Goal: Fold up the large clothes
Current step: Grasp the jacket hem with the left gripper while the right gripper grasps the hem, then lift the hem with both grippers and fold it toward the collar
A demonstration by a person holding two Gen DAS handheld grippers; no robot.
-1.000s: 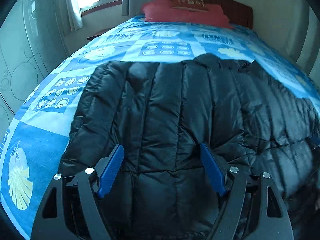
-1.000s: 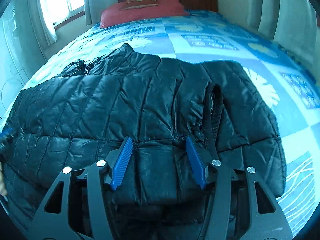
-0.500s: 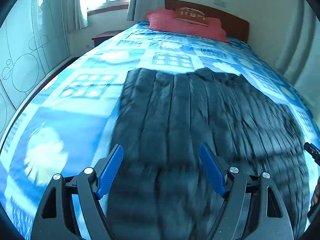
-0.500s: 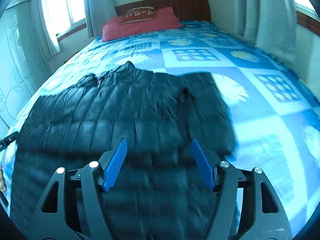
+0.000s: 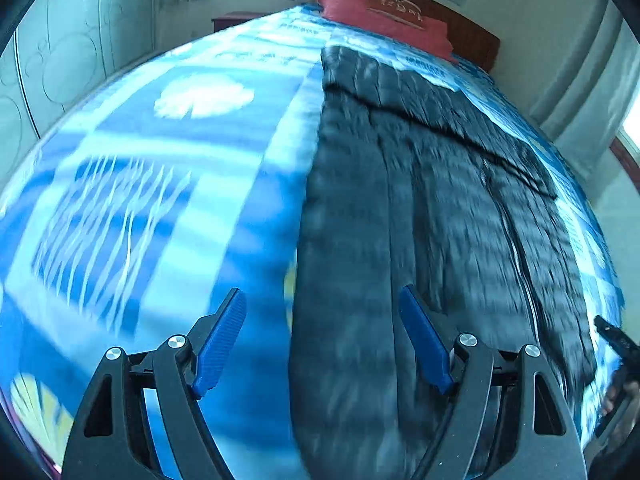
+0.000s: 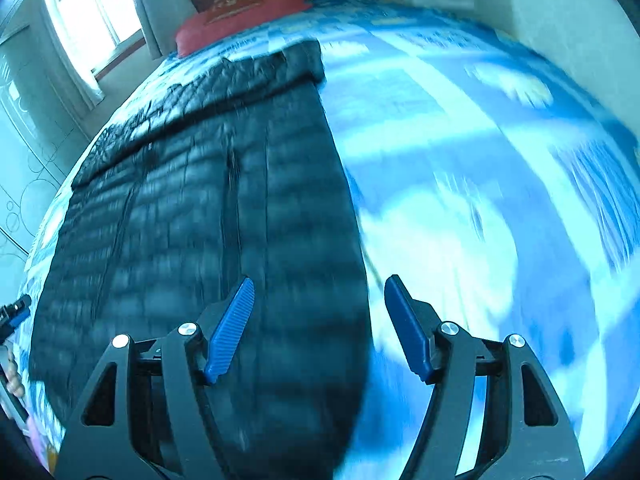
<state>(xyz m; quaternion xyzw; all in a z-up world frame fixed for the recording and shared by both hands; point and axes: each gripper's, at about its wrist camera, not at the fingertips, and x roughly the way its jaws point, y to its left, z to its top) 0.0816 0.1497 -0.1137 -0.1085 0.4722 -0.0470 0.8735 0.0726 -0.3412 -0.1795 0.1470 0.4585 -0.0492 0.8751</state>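
Observation:
A black quilted puffer jacket (image 5: 420, 208) lies spread flat on the blue patterned bedspread (image 5: 160, 168), its collar end toward the pillows. My left gripper (image 5: 322, 292) hovers open above the jacket's left edge, which runs between the blue pads (image 5: 224, 336); nothing is gripped. My right gripper (image 6: 320, 280) hovers open above the jacket's (image 6: 208, 208) right edge, half over the bedspread (image 6: 460, 184), also holding nothing. Each gripper shows at the rim of the other's view: the right gripper (image 5: 612, 336) and the left gripper (image 6: 16, 312). Both views are smeared by motion.
A red pillow (image 5: 384, 16) lies against a dark wooden headboard (image 5: 472, 36) at the far end. A pale wardrobe with circle patterns (image 5: 72, 52) stands left of the bed. A bright window with curtains (image 6: 92, 20) is at the far left, more curtains (image 5: 592, 92) on the right.
Both grippers have drawn back from the jacket's near hem and swung apart, left to the left edge, right to the right edge. The right jaws stand wider. The jacket looks unmoved.

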